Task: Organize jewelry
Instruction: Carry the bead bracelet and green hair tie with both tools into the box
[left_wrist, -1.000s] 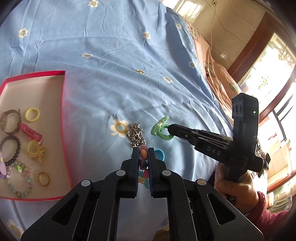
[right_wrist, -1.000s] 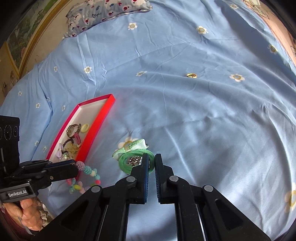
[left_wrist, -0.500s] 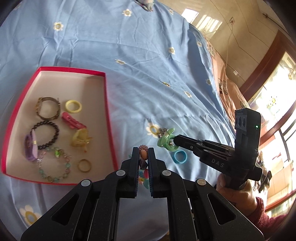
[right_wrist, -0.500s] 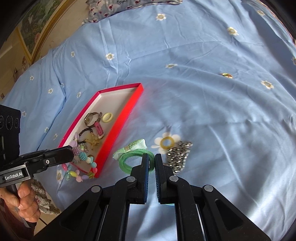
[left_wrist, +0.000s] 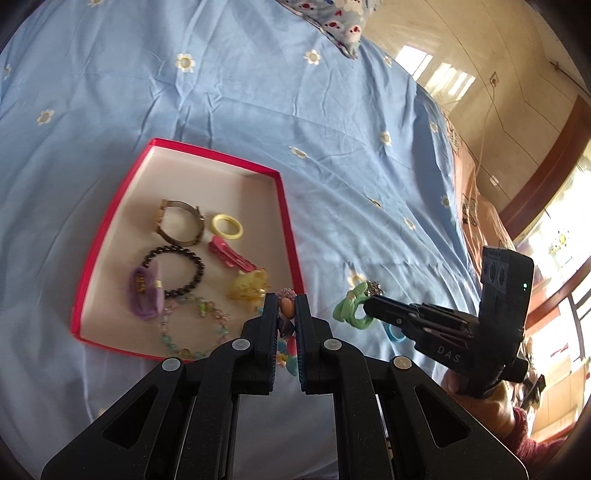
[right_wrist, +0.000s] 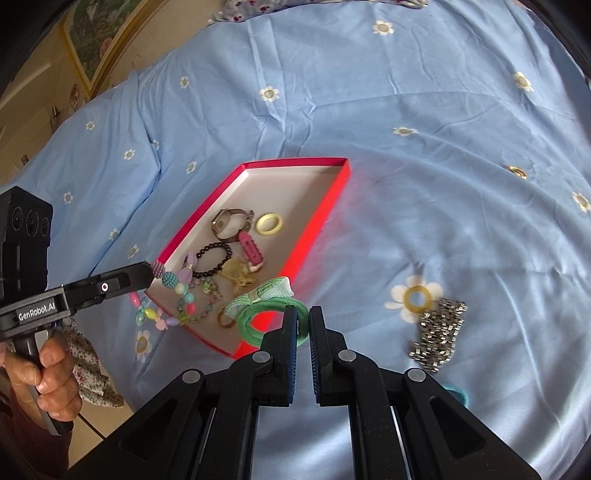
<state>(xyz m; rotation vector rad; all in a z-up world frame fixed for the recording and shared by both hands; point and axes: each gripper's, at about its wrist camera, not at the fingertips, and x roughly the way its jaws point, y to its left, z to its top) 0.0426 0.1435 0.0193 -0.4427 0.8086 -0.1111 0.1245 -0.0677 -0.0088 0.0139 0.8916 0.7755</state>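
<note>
Jewelry tray (left_wrist: 291, 236) on blue daisy bedsheet (left_wrist: 258, 92); jaws grip beaded bracelet (right_wrist: 173, 291), green hair tie (right_wrist: 273, 317).

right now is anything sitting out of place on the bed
Yes: a silver chain and a blue ring lie loose on the blue sheet, outside the red box that holds the other jewelry. Nothing looks damaged.
</note>
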